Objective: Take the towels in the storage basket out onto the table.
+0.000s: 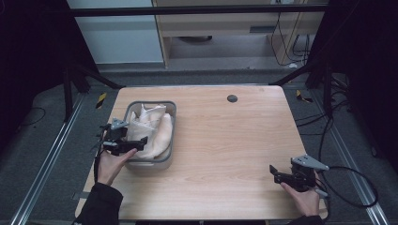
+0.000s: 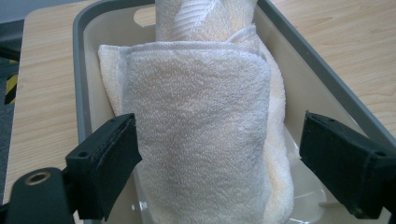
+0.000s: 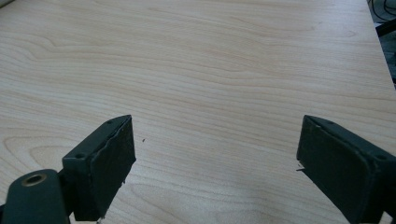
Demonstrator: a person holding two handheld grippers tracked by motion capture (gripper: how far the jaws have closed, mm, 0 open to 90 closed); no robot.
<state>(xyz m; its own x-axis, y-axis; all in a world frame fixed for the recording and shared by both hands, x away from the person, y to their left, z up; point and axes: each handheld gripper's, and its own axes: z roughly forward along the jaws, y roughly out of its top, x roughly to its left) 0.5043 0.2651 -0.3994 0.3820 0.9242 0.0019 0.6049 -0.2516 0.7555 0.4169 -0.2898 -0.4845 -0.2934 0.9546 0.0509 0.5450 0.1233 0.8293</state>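
- A folded white terry towel [image 2: 201, 135] lay lengthwise in a grey-rimmed tub [image 2: 79, 84], directly ahead of the left gripper [image 2: 219, 158] and between its wide-spread jaws, the pads clear of the cloth.
- A cream towel [image 2: 280, 186] lay beneath it, edges showing on both sides.
- A third, rolled towel [image 2: 205, 18] sat beyond, at the tub's far end.

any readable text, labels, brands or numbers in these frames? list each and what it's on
None readable.
Folded towels: plain terry, no tag or print showing.
Grey bin: no label or marking visible.
Left gripper and right gripper: black jaws, no lettering.
Table: bare wood grain, one dark round disc, unmarked.
Yellow-black hazard tape on the floor: stripes only.
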